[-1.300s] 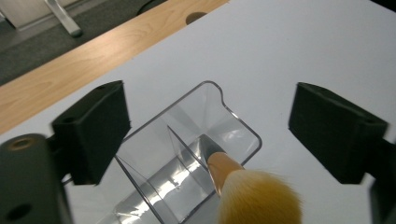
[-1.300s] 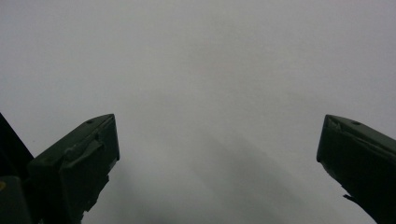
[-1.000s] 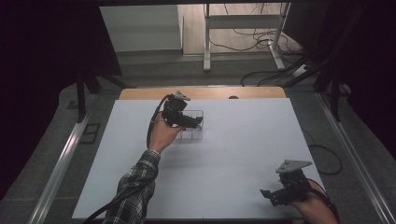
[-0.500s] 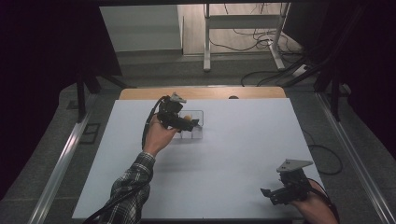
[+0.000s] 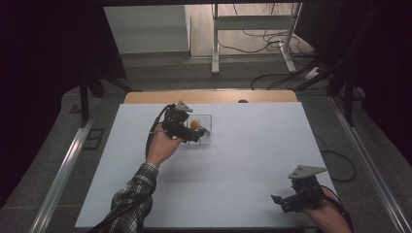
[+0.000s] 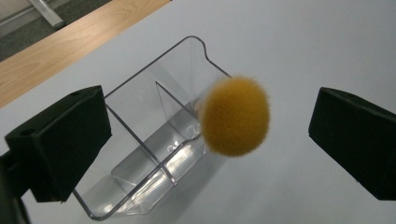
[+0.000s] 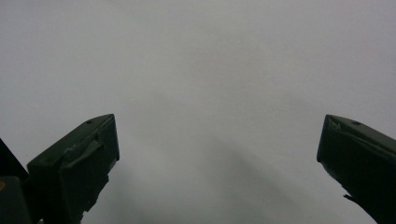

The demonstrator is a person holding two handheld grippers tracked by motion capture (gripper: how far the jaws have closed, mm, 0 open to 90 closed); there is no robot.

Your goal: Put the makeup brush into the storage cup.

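Left claw is spread wide w/ nothing gripped; in the left gripper view its jaws stand far apart at either side. Between them a fuzzy orange ball shows, touching neither jaw, at the rim of a clear plastic box w/ a divider inside. Can't tell if the ball is in the air or resting on the rim. From the high view the ball sits over the box, near the far edge of the desk, left of centre.

Vs 0.5 s ago: the orange ball wasn't visible then, the claw covered that spot; now it's in plain sight beside the claw. The left hand has shifted only slightly, still at the box. One sec ago the hand was a bit closer to the near side. Right claw hasn't moved, parked at the near right corner, jaws wide apart, holding nothing; the right gripper view has bare desk between them.

Edges and room: the box is just short of the far edge, where a wooden strip runs. The white top is bare across the middle, the right half and the near left corner. The two claws are well apart. A plaid sleeve crosses the near left part of the desk.
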